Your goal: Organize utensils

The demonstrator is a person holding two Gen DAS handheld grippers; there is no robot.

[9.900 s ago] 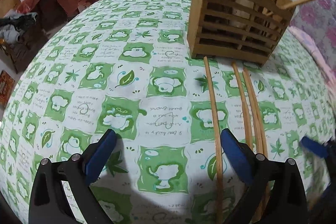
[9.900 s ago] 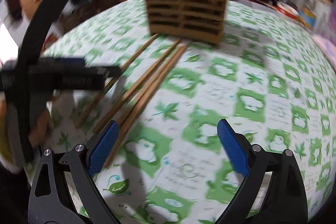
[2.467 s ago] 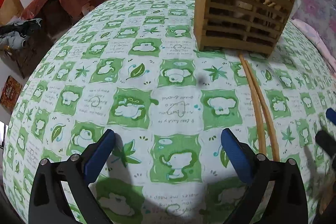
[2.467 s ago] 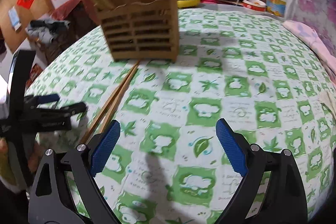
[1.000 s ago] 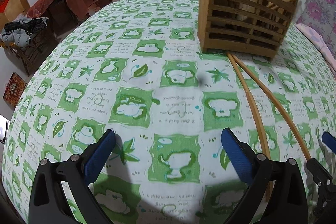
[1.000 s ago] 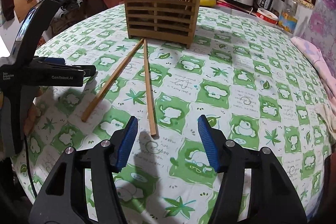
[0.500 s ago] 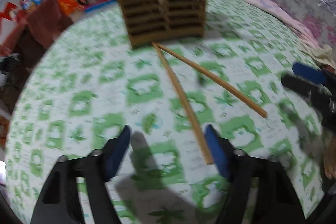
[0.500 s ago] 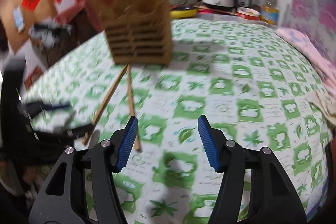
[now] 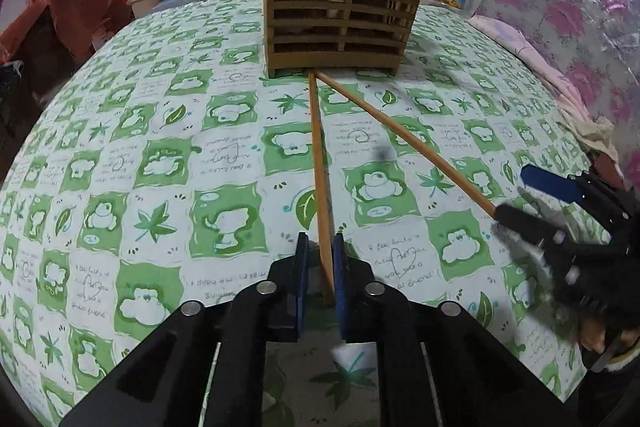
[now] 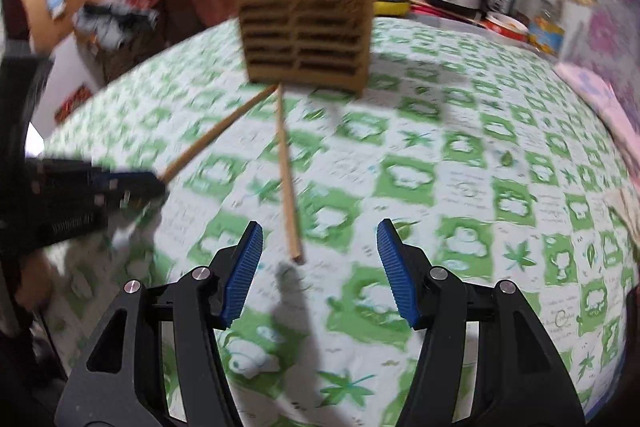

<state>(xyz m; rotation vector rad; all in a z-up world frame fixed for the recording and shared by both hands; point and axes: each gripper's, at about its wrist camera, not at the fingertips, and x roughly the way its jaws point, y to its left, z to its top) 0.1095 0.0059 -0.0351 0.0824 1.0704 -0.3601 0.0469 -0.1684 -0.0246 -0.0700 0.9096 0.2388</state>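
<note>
Chopsticks fan out from the foot of the wooden slatted holder on the green-and-white tablecloth, their far tips nearly meeting at its base. The left gripper is closing its jaws around the near end of the straight chopstick; the stick sits between the blue pads, though I cannot tell if both press it yet. The slanting chopstick runs from the holder out to the right gripper, whose jaws stand apart with nothing clamped, its near end lying just ahead of them. More chopsticks stand upright inside the holder.
</note>
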